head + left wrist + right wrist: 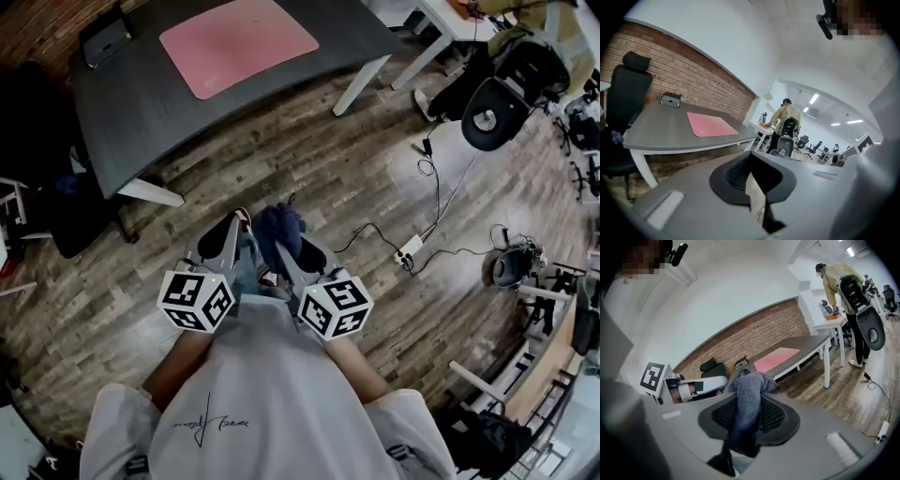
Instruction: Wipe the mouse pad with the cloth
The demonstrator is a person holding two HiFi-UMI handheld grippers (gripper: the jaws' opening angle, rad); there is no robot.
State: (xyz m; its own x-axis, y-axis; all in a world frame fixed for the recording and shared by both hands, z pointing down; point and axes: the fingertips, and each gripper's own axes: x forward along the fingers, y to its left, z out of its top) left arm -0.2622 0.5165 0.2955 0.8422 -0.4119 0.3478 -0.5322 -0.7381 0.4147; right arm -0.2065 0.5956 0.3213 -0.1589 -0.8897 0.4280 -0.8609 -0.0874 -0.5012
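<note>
Right hand-held gripper (748, 412) on grey cloth (751, 383), pink mouse pad (238, 43) well apart.

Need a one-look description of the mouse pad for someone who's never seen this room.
Find the dark grey desk against the brick wall. The mouse pad is the flat pink rectangle with rounded corners on its top. Its only neighbour is a small grey box near the wall; the pink sets it apart.

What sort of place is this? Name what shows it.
Probably an open-plan office: a dark desk with a pink mouse pad, office chairs, and a power strip with cables on the wood floor.
</note>
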